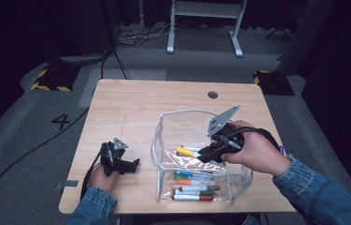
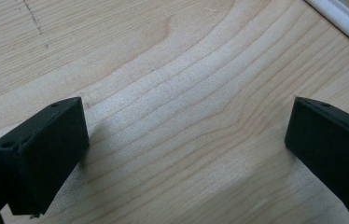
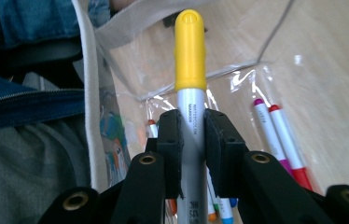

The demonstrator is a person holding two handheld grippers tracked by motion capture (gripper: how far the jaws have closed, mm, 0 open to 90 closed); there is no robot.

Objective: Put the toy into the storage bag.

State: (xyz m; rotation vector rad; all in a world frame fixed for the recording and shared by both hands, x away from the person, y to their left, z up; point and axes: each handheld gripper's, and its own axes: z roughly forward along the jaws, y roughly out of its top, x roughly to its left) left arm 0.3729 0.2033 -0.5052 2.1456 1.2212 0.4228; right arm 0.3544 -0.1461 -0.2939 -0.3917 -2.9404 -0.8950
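Two grippers at one wooden table (image 1: 131,108), and the action is all on the right. The right gripper (image 1: 205,153) is over the open mouth of the clear pouch (image 1: 164,123), jaws pinching one yellow-capped marker (image 1: 185,151); in the right gripper view its two pads clamp the white barrel (image 3: 191,135) from either side, yellow cap pointing to twelve o'clock. The marker hangs inside the pouch's rim, cap toward nine o'clock on the high view. Down at the pouch's six o'clock end lie the other markers (image 1: 193,187), stacked flat; I count about five there, red, green, orange and blue caps among them, though the plastic glare makes the exact tally unsure. In the right gripper view two more show at three o'clock, one magenta-capped (image 3: 266,126) and one red-capped (image 3: 282,130), side by side and touching. The left gripper (image 1: 133,164) sits at nine o'clock from the pouch, near it, apart from it, jaws spread wide over bare wood with nothing between them.
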